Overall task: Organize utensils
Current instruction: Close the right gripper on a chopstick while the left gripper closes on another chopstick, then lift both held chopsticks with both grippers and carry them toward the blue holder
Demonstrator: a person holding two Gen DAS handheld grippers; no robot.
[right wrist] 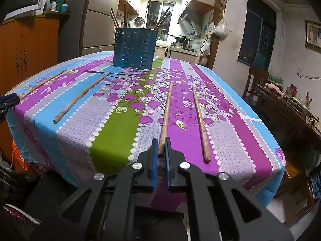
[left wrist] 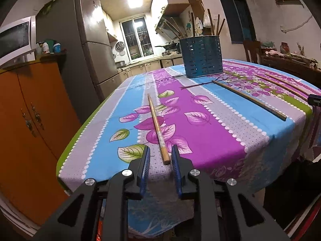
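A blue slotted utensil holder (left wrist: 202,56) (right wrist: 134,48) with several chopsticks in it stands far back on the flowered tablecloth (left wrist: 210,136). My left gripper (left wrist: 160,152) is open at the near table edge. The thick end of a wooden chopstick (left wrist: 157,126) lies between its pads, close to the right one. My right gripper (right wrist: 161,145) is shut on the near end of another chopstick (right wrist: 167,110), which rests on the cloth. A loose chopstick (right wrist: 200,120) lies just right of it, and two more (right wrist: 80,97) (right wrist: 42,83) lie to the left.
An orange cabinet (left wrist: 30,110) with a microwave (left wrist: 14,38) on top stands left of the table, and a fridge (left wrist: 88,50) is behind it. A wooden chair (right wrist: 258,80) and a cluttered side table (right wrist: 291,104) are on the right.
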